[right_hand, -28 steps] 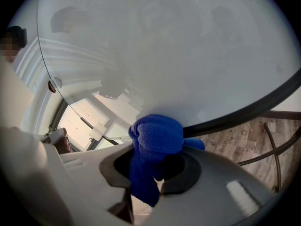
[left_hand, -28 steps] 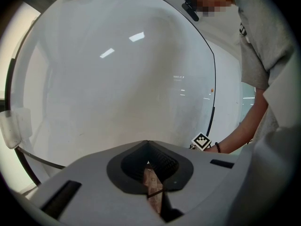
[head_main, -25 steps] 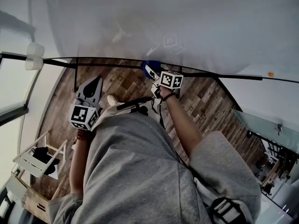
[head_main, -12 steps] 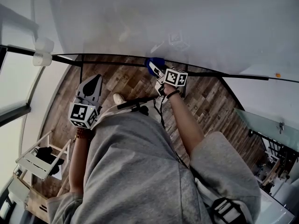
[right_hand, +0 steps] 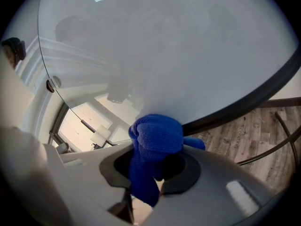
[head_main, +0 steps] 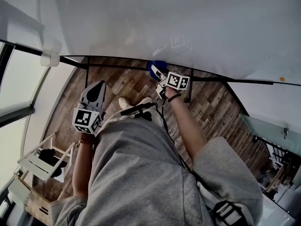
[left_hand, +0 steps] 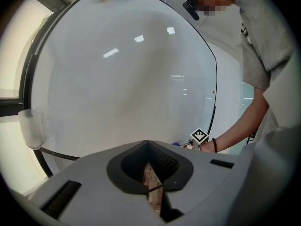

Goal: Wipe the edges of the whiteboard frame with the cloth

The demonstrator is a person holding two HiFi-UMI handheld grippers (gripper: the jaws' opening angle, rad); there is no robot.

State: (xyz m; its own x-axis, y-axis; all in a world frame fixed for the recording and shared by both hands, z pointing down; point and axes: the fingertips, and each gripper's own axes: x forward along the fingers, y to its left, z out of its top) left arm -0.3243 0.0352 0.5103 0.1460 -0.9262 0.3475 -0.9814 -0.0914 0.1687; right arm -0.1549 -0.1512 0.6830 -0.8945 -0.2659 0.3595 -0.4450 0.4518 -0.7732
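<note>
Right gripper: the right gripper (head_main: 156, 71) is clamped on a bunched blue fuzzy cloth (right_hand: 155, 134).
Cloth position: a wad of it bulges past the jaws, right at the lower bar of the thin dark whiteboard frame (head_main: 117, 66), about midway along that bar.
Left gripper: the left gripper (head_main: 96, 89) hangs well below the frame beside the person's grey-clad leg, jaws together and nothing in them.
Doing the wipe well: I judge the wad should press squarely on the bar, not the glossy white board surface (head_main: 188, 18) above it. It should travel along the bar in one steady line, with the grip firm so the cloth does not drag out.
Watch for: the loose tail under the jaws could snag on the stand's dark rods below the frame.
Hard to see: the cloth covers the jaw tips and the bar under it, so actual contact cannot be confirmed.
Cut off: the head view loses the frame's top and sides.
Unclear: a small white fitting (head_main: 49, 59) sits at the frame's left end.
</note>
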